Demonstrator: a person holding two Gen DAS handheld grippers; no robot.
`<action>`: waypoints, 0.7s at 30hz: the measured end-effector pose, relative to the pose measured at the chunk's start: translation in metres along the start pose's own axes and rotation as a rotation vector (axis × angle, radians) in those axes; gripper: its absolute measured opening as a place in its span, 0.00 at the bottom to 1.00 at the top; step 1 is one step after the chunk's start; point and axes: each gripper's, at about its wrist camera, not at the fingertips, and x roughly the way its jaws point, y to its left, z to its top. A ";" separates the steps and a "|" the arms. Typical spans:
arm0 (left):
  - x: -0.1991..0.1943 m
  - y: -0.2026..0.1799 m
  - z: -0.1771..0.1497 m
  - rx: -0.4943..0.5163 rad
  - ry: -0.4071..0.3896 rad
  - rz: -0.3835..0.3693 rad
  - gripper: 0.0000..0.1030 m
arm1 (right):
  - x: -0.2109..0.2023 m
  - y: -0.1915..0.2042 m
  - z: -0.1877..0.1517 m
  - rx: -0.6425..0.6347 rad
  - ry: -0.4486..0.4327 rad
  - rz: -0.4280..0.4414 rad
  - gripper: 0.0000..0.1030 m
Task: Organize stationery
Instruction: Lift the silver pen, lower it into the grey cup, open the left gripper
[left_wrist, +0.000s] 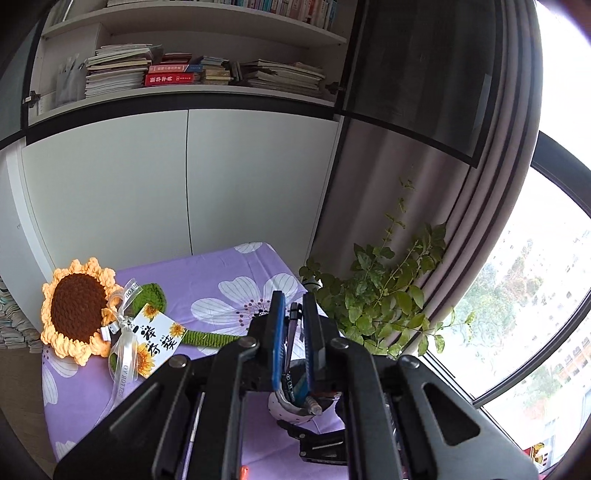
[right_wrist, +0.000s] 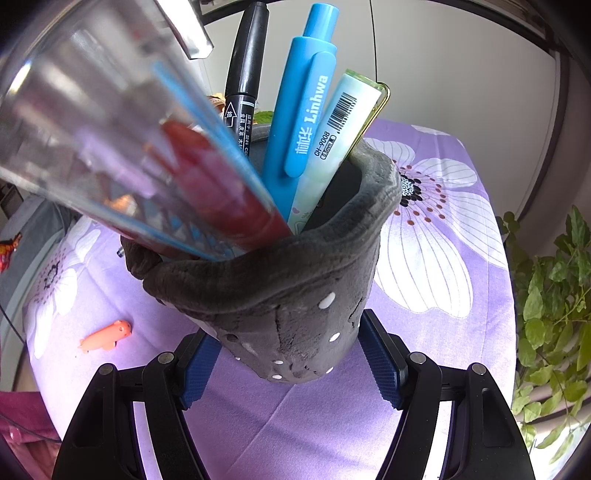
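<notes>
**Grey plush holder gripped, dark pen pinched above it**

Grey plush pen holder (right_wrist: 280, 295), soft and wrinkled, dotted with white, standing on the purple flowered tablecloth (right_wrist: 443, 332). Clamped low on both sides by the blue ribbed pads (right_wrist: 380, 365) of the right gripper (right_wrist: 288, 328), probably to stop such a soft cylinder from tipping under a tall load.

Inside, leaning out over the rim:
- black marker (right_wrist: 245, 74), round and matte
- blue Linhwa click pen (right_wrist: 299, 122), smooth plastic
- pale green pen (right_wrist: 332, 147) with a gold clip
- clear plastic ruler (right_wrist: 110, 129) with red and blue print, very near the lens and blurred

Left gripper (left_wrist: 293, 299): pressed together on a slim dark pen (left_wrist: 291, 339), pinching it around mid-length, with the metal tip toward the camera. Held in the air over the table, a piece of the dotted holder visible underneath. Seemingly meant for the open mouth of the holder. Calls for a nearly upright pen and a free gap among the others, with some risk of knocking against the ruler.

Apart on the cloth:
- crocheted sunflower (left_wrist: 77, 306), woolly and flat, with a ribbon and a paper tag
- small orange pig-shaped piece (right_wrist: 107, 336), maybe an eraser, not yet sorted
</notes>
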 end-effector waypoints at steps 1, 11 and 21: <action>0.005 -0.003 -0.001 0.005 0.010 -0.004 0.07 | 0.000 0.000 0.000 0.000 0.000 0.000 0.71; 0.062 -0.016 -0.027 0.057 0.150 0.021 0.07 | 0.000 0.001 0.000 0.001 0.000 0.000 0.71; 0.071 -0.002 -0.038 0.027 0.194 0.025 0.08 | 0.000 -0.001 -0.001 0.001 0.002 -0.001 0.71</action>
